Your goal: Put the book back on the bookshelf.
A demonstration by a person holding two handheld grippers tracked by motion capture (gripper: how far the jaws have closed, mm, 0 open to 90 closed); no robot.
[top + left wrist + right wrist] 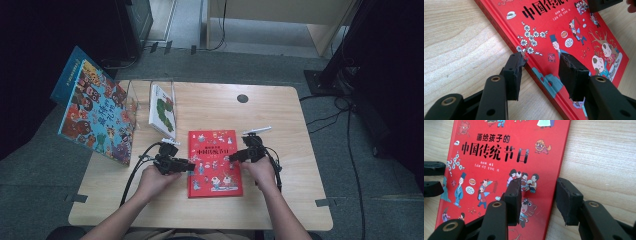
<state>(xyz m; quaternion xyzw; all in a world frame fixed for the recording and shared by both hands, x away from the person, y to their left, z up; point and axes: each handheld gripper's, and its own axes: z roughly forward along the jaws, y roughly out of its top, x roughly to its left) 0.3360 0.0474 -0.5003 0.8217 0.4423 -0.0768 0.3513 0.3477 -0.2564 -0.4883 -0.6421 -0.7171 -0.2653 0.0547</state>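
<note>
From above, I hold my left gripper [186, 165] at the left edge of the red picture book [214, 162] and my right gripper [236, 155] at its right edge; the book lies flat near the middle of the wooden table [280, 195], cover up. Its long axis runs from me toward the far side, title end away from me.

Along my left gripper [541, 63], the jaws stand spread astride the book's [574, 32] left edge, one over bare wood, one over the cover, pinching nothing.

Along my right gripper [538, 188], the jaws are likewise spread across the book's [499, 152] right edge, gripping nothing. The title reads upright here, top away from me.

To lift it well, I judge both grippers should slip one jaw under each edge at matching height, then close evenly so the book stays level.
</note>
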